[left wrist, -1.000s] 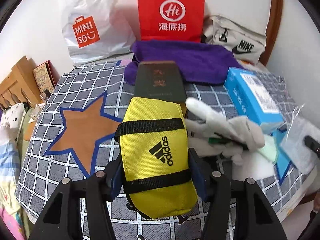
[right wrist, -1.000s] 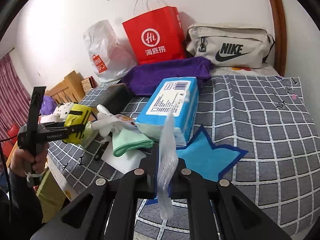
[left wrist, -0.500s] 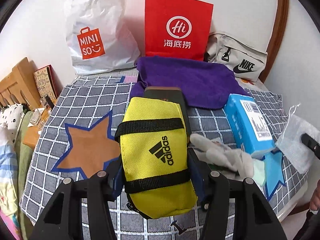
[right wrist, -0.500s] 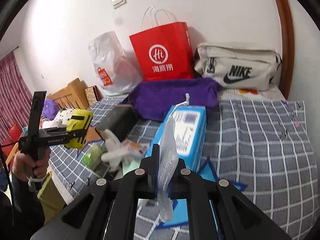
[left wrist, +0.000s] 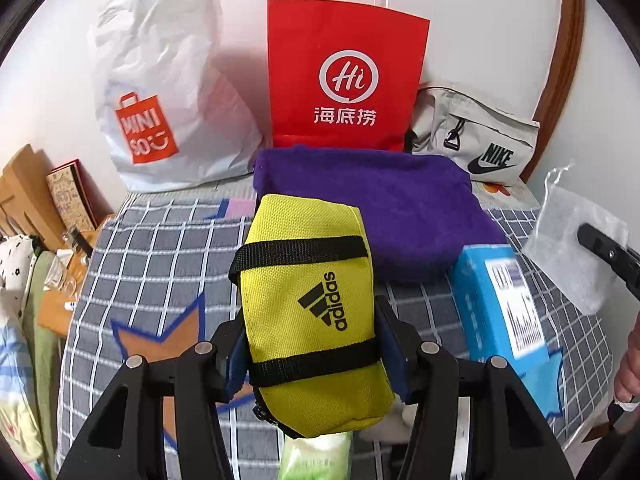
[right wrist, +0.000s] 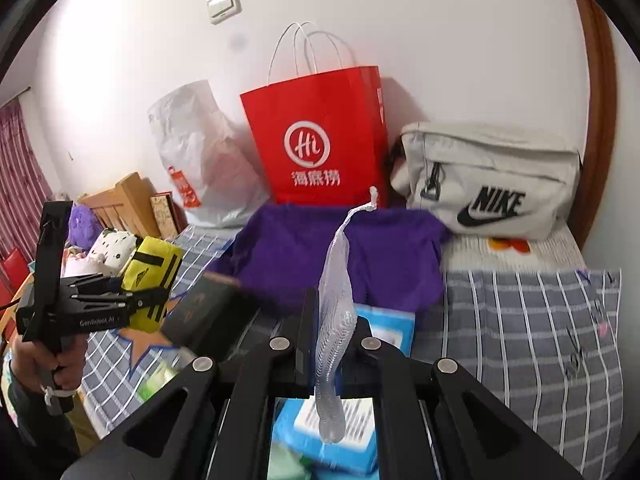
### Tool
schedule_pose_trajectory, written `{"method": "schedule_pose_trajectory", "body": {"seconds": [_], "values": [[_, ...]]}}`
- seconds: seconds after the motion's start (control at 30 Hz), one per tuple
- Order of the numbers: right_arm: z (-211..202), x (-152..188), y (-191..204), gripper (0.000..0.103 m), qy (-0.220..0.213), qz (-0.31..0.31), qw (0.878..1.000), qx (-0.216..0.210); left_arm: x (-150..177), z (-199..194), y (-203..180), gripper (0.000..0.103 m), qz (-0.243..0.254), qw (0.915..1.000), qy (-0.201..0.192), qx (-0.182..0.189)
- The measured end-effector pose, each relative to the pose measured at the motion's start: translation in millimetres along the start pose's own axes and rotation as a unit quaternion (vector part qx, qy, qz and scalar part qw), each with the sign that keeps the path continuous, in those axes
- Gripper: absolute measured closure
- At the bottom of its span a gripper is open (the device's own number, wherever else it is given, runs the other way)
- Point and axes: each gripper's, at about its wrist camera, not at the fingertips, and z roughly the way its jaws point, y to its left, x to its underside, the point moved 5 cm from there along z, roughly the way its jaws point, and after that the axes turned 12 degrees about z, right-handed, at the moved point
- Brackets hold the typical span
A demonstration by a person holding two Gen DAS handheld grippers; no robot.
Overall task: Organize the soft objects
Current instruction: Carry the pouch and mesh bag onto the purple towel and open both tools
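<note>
My left gripper (left wrist: 310, 350) is clamped on the yellow fabric Adidas pouch with black straps (left wrist: 308, 312); both fingers press its sides and it is lifted clear of the grey checked bedspread with star patches (left wrist: 152, 256). In the right wrist view the same pouch (right wrist: 154, 276) sits in the left gripper (right wrist: 132, 300) at far left, above the bed edge.

My right gripper (right wrist: 332, 344) is closed on a thin white mesh drawstring bag (right wrist: 334, 320), which stands up between the fingers and hangs down below them. The left wrist view shows this mesh bag (left wrist: 572, 240) at the right edge, held in the air.

On the bedspread: a purple towel (left wrist: 380, 208) lies far centre; a blue tissue pack with a white label (left wrist: 500, 304) lies to its near right. Against the white wall at the far side stand a white plastic Miniso bag (left wrist: 160, 108), a red paper bag with white handles (left wrist: 344, 80) and a beige Nike waist bag (left wrist: 476, 140), left to right. A dark flat box (right wrist: 204, 308) lies near the towel's left end.
</note>
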Motion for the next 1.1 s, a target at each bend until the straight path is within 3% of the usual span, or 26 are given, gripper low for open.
{"method": "schedule_pose_trajectory", "body": {"seconds": [0.47, 1.1], "values": [[90, -48, -17, 0.097, 0.023, -0.004, 0.999, 0.027, -62, 67, 20, 0.050, -0.014, 0.9994, 0.028, 0.012], [174, -67, -32, 0.097, 0.065, -0.047, 0.995, 0.055, -92, 158, 39, 0.050, -0.032, 0.9952, 0.089, 0.024]]}}
